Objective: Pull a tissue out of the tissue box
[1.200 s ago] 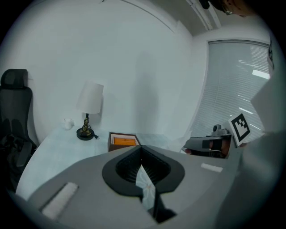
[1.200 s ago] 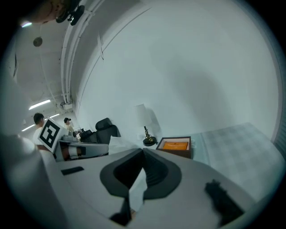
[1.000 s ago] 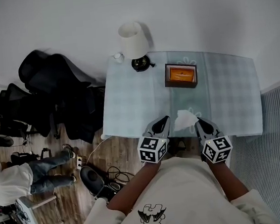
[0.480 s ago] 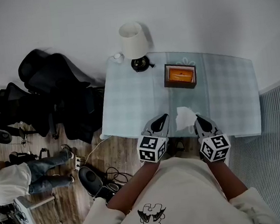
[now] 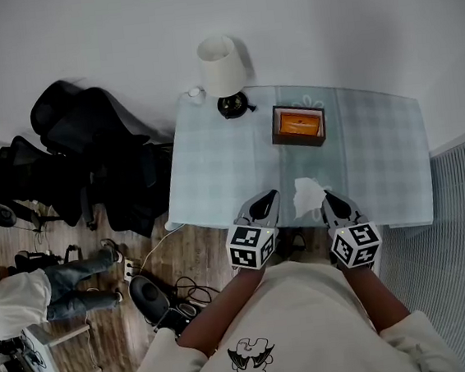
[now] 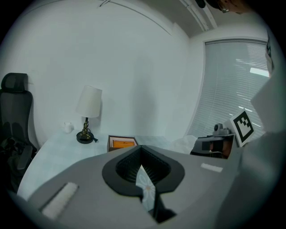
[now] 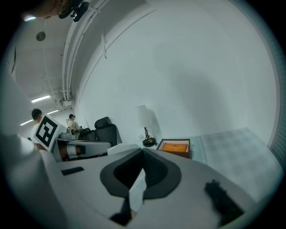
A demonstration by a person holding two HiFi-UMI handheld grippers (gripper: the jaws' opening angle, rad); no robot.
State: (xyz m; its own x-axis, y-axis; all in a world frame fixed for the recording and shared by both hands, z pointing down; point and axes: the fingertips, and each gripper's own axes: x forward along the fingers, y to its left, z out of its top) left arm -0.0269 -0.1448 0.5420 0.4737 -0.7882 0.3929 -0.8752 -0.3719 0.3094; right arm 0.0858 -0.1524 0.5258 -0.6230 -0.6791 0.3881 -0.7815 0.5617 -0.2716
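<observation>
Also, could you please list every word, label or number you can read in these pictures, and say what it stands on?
No readable words or numbers anywhere.
Shirt: a black graphic, no legible letters.
Left cube and right cube: black-and-white square markers only, no words.
Tissue box: orange top, any print too small to read.

A lamp (image 5: 222, 68) is standing on the table's (image 5: 214, 166) far left corner. Black chairs (image 5: 89, 155) are sitting just left of the table, a person (image 5: 25, 298) farther left.
</observation>
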